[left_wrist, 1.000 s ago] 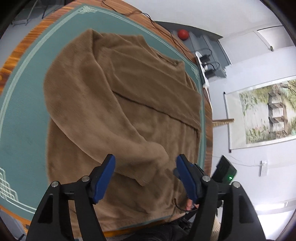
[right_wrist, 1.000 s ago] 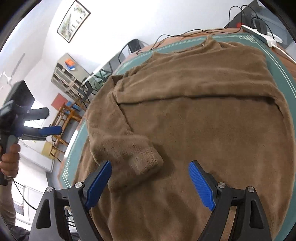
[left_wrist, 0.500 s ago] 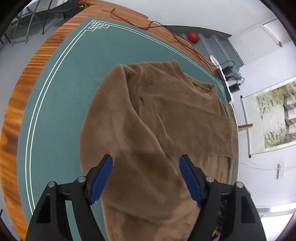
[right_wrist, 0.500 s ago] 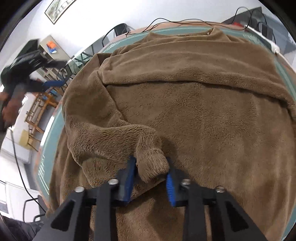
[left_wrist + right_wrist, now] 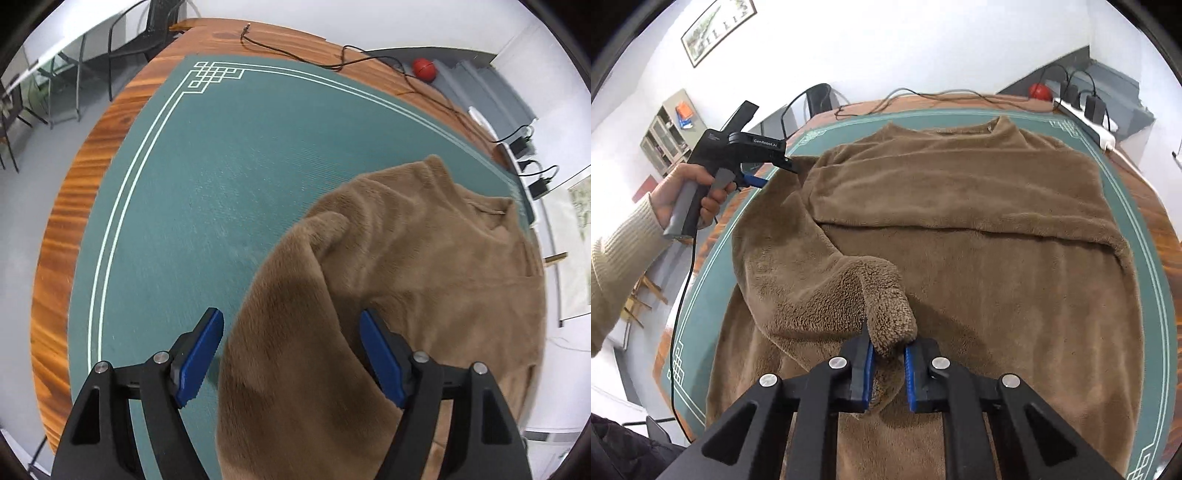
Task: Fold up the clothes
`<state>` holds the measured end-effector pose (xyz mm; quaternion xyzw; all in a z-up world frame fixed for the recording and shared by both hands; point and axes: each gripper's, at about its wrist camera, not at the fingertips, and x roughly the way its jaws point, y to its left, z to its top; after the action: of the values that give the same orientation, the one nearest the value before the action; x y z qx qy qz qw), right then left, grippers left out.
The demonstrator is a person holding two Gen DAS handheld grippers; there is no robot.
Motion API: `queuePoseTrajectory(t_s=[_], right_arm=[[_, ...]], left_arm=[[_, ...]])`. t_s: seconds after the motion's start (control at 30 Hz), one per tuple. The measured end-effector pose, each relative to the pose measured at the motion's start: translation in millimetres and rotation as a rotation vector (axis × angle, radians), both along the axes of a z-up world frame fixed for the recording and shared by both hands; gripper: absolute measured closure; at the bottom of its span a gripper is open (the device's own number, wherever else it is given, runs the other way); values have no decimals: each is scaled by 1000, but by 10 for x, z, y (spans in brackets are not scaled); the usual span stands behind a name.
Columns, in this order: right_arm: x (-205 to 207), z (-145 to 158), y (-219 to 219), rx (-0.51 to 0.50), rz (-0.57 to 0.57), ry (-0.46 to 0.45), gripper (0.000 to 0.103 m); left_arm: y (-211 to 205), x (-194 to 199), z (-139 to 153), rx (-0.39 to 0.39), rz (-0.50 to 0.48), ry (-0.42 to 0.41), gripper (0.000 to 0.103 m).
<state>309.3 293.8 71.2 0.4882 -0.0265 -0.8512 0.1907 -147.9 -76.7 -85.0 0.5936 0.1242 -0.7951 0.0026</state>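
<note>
sweater [image 5: 979, 258]: lying spread across the green mat [image 5: 207, 206]
right gripper [image 5: 888, 373]: clamping the sweater's cuff [image 5: 892, 321]
left gripper [image 5: 291, 354]: hanging unclenched over the sweater's shoulder edge

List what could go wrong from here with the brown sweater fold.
1. The right claw pinches only the fluffy sleeve cuff; it may slip out when pulled.
2. The left claw is open over the sweater shoulder edge; closing there may grab several layers.
3. Dragging the sleeve could rumple the folded band.
</note>
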Motion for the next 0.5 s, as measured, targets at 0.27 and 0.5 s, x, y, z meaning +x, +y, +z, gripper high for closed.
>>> queuePoseTrajectory(t_s=[0.27,0.5], right_arm=[[-83,-294,54,-31,-42,-101,79],[-126,-514,154,-104,-77,-177,36]], left_arm=[[-47,-153,-209,-51,3,-30,24],[-143,-131,-281,-31,4,-19,24]])
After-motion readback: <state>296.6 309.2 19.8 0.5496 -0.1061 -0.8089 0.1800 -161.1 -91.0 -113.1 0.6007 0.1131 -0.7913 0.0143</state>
